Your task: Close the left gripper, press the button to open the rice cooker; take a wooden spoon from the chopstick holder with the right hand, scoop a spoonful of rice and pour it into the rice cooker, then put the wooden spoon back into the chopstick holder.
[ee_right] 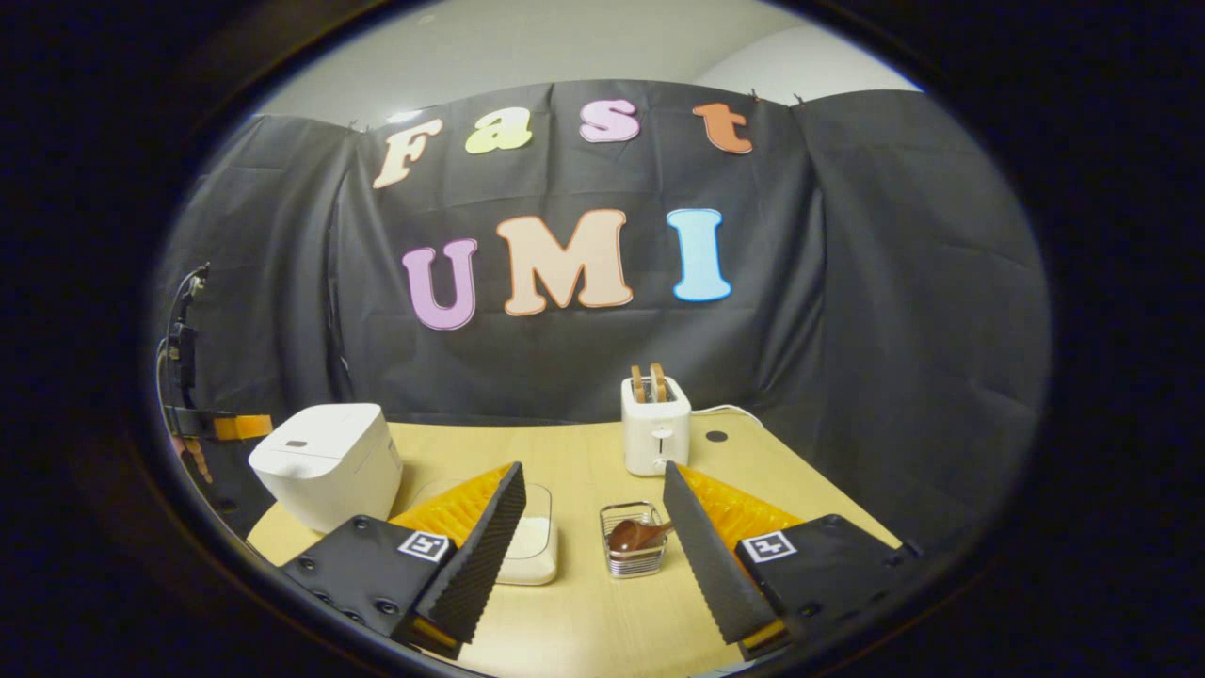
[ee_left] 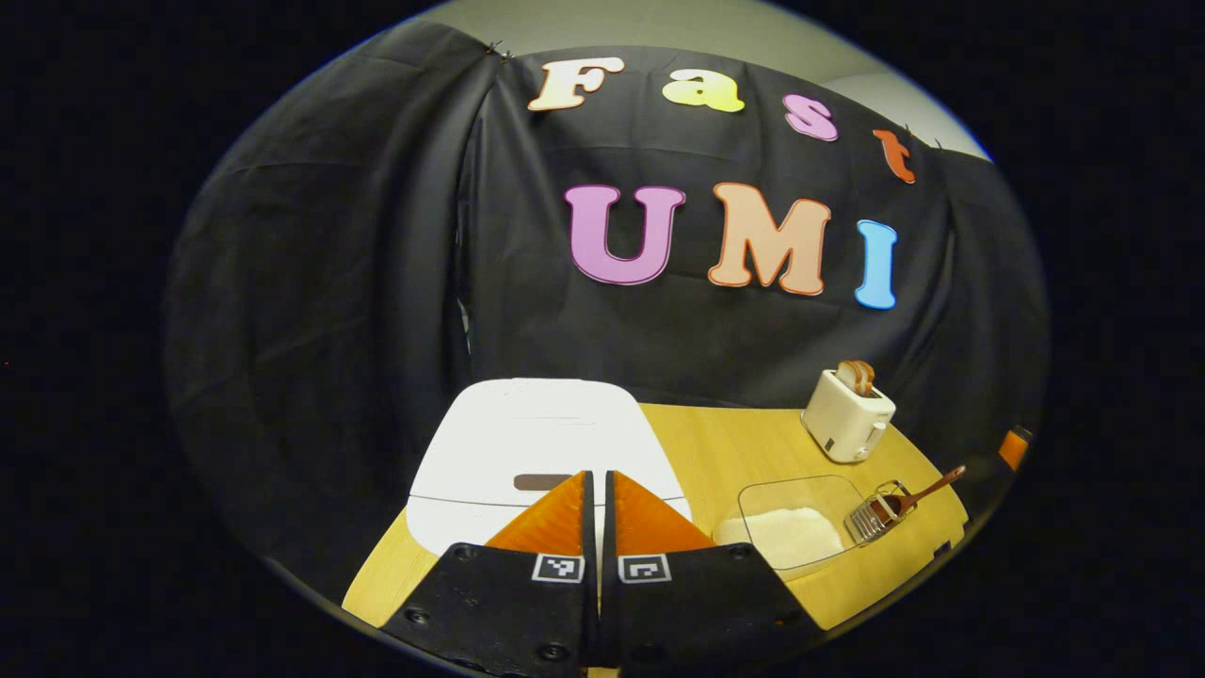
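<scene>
On the pale wooden table (ee_right: 584, 603), a white rice cooker (ee_left: 537, 452) sat with its lid down as the left gripper (ee_left: 599, 490) hovered just in front of it, fingers pressed together and holding nothing, tips aimed at the dark button (ee_left: 541, 482) on the lid's front edge. At three o'clock from the cooker lay a clear container of rice (ee_left: 791, 527), and just beyond it a wire chopstick holder (ee_left: 875, 516) held a wooden spoon (ee_left: 927, 490), its handle leaning toward two o'clock. In the right gripper view, the right gripper (ee_right: 588, 508) stood wide open and empty, the holder and spoon between its fingers farther off. A white toaster (ee_right: 655, 435) with two slices stood at twelve o'clock.
</scene>
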Tool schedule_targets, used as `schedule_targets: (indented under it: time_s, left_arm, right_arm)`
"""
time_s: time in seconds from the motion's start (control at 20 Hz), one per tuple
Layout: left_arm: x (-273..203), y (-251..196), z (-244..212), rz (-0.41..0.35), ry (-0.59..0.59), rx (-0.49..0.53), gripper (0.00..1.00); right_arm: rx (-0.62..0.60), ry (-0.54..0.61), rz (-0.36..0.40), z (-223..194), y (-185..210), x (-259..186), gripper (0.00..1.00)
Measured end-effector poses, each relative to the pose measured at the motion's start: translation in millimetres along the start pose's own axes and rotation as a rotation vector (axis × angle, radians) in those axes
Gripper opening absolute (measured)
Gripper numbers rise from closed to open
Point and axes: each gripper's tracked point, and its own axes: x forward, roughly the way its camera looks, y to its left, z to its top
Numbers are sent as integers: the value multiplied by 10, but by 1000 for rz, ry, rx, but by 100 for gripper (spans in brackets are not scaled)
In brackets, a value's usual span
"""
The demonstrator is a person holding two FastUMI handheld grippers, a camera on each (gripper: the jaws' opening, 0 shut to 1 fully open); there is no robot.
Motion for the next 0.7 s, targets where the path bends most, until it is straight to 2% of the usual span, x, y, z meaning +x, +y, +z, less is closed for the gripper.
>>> schedule_targets:
  time_s: [0.25, 0.3, 0.35, 0.45, 0.5, 0.55, 0.6, 0.7]
  left_arm:
    - [411, 250, -123, -20, 71, -44, 0]
    - [489, 288, -161, -22, 84, -46, 0]
    - [538, 330, -191, -20, 97, -43, 0]
    - [610, 378, -253, -24, 126, -35, 0]
    - [634, 367, -283, -28, 138, -34, 0]
    - [640, 363, -306, -34, 148, -39, 0]
    - [633, 359, -343, -37, 158, -42, 0]
    - [637, 360, -327, -46, 153, -39, 0]
  right_arm:
    - [-14, 18, -53, -64, -47, -31, 100]
    - [-18, 19, -67, -62, -67, -36, 96]
    - [-19, 18, -78, -48, -73, -46, 100]
    - [-22, 18, -101, -39, -102, -49, 100]
    - [-25, 20, -112, -38, -116, -60, 96]
    - [-28, 20, -123, -43, -129, -69, 96]
    - [-29, 21, -133, -46, -141, -81, 100]
    - [-22, 25, -146, -77, -149, -99, 100]
